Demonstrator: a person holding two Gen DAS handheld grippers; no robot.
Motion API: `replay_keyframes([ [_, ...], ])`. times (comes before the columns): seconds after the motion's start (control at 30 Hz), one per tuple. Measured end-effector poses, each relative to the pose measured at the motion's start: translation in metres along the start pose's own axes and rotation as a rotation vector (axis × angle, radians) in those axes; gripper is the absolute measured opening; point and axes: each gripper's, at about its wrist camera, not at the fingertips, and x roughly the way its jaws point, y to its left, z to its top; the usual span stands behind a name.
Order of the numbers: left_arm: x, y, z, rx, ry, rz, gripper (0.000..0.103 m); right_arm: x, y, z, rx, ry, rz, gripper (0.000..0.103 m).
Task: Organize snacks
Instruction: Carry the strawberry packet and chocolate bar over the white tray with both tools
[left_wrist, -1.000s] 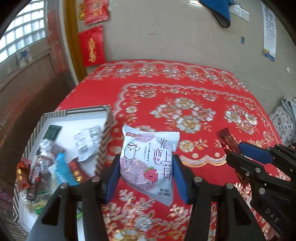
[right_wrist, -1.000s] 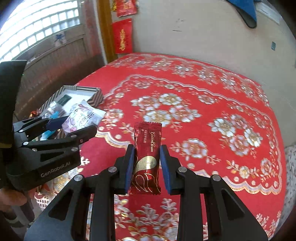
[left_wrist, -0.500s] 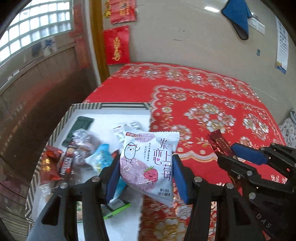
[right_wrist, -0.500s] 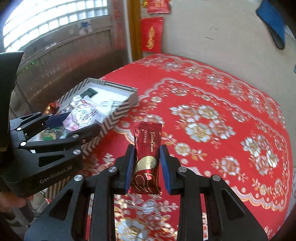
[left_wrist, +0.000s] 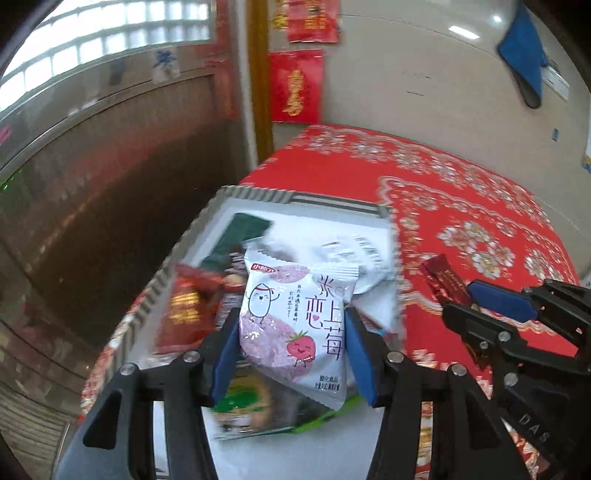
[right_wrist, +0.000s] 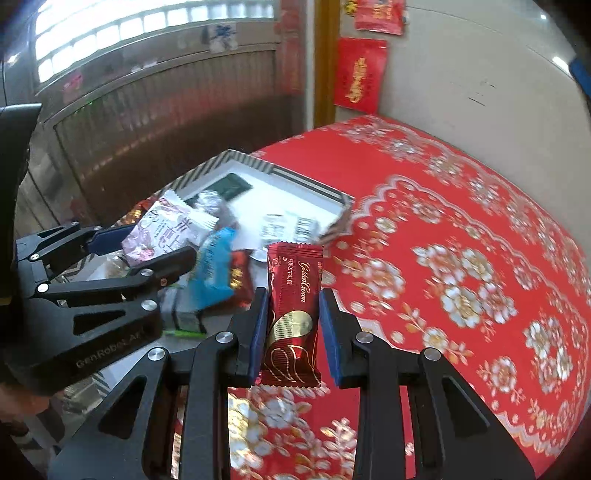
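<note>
At the left edge of the table (right_wrist: 480, 229), on its red floral cloth: one striped-rim box (left_wrist: 258, 194), white inside, holding loose snacks.

Contents of box, left to right in the left wrist view:
- red packet (left_wrist: 188, 302), against the left wall;
- dark green packet (left_wrist: 240, 236), toward the far left corner;
- white printed sachet (left_wrist: 354, 253), near the right wall;
- green-edged pack (left_wrist: 258, 410), at the near end (blurred, label unreadable).
The right wrist view adds a light blue packet (right_wrist: 214, 266) lying in the box's near part.

Left gripper (left_wrist: 291, 347): clenched on a white-and-pink strawberry pouch (left_wrist: 295, 325), blue pads pressing both sides; pouch held upright above the box's interior, over the other snacks (whether it touches them cannot be told).

Right gripper (right_wrist: 293, 328): clenched on a dark red chocolate bar (right_wrist: 293, 306), gold lettering, held upright between the blue pads. It sits over the cloth just beside the box's right wall, near its near-right corner, outside the box. From the left wrist view the same bar's tip shows to the right of the box, clear of the rim.
</note>
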Motion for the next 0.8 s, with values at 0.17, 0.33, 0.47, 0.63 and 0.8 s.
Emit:
replay_keyframes([
  [0.17, 0.002, 0.025, -0.007, -0.037, 0.008, 0.033, 0.056, 0.011, 0.017, 0.009, -0.031, 0.008, 0.026, 0.027],
  [0.33, 0.003, 0.040, -0.016, -0.056, 0.017, 0.049, 0.056, 0.022, 0.036, 0.017, -0.066, 0.018, 0.047, 0.027],
  [0.47, 0.004, 0.043, -0.020, -0.060, 0.015, 0.060, 0.056, 0.029, 0.051, 0.022, -0.098, 0.028, 0.060, 0.027],
  [0.63, 0.007, 0.044, -0.021, -0.064, 0.010, 0.075, 0.056, 0.039, 0.065, 0.024, -0.126, 0.048, 0.063, 0.027],
  [0.8, 0.011, 0.047, -0.024, -0.073, 0.012, 0.078, 0.056, 0.046, 0.069, 0.023, -0.127, 0.062, 0.063, 0.027],
])
